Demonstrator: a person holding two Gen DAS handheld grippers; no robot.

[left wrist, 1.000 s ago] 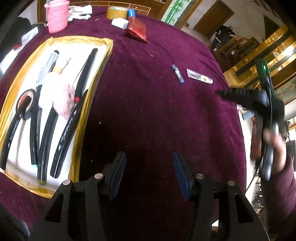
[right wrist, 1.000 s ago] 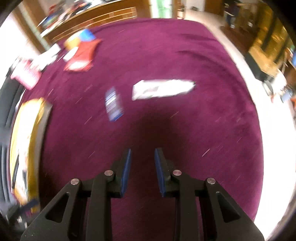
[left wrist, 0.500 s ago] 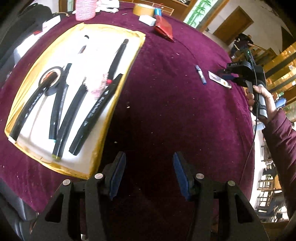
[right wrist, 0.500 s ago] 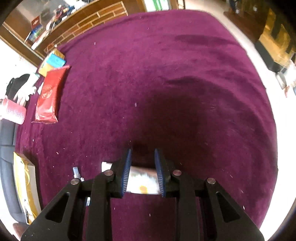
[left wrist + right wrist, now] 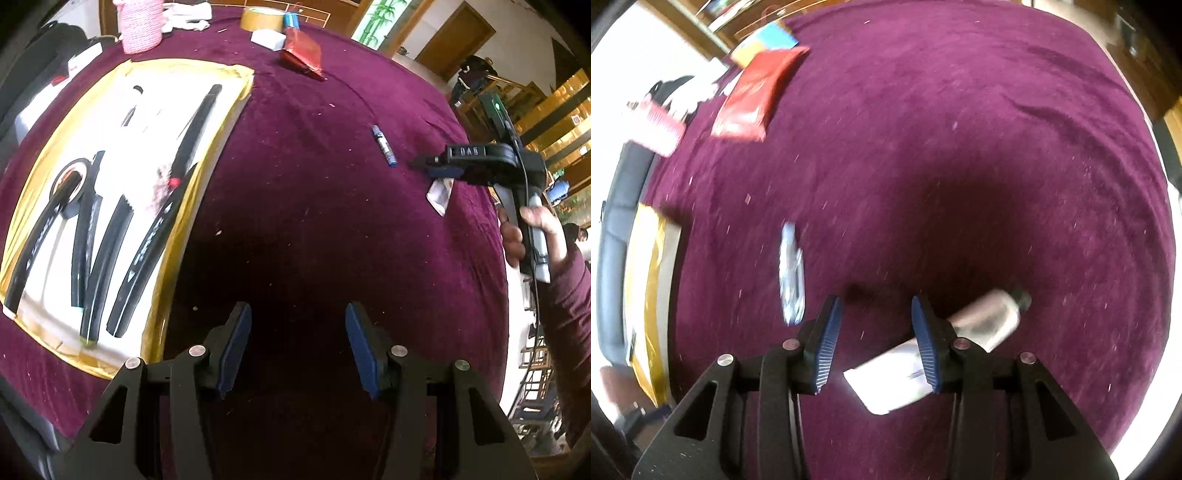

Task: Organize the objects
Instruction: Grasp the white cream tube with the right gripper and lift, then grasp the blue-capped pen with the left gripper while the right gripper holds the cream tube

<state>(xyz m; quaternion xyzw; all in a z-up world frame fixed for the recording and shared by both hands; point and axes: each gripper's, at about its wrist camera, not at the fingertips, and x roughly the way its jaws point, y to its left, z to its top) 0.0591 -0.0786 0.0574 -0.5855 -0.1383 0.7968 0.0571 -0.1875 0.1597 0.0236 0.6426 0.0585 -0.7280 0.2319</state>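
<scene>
Right wrist | right gripper (image 5: 874, 334) released above tube (image 5: 934, 354) | left gripper (image 5: 297, 347) released beside tray (image 5: 236, 110) edge

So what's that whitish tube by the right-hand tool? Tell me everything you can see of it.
The tube looks like a soft squeeze tube. It is white at its flat crimped end and silvery toward a dark cap, with small print too blurred to read. It seems to lie slanted on the purple tablecloth. Its flat end sits between the open fingers of the right tool, and its body passes behind one finger. Whether that finger touches it is unclear.
</scene>
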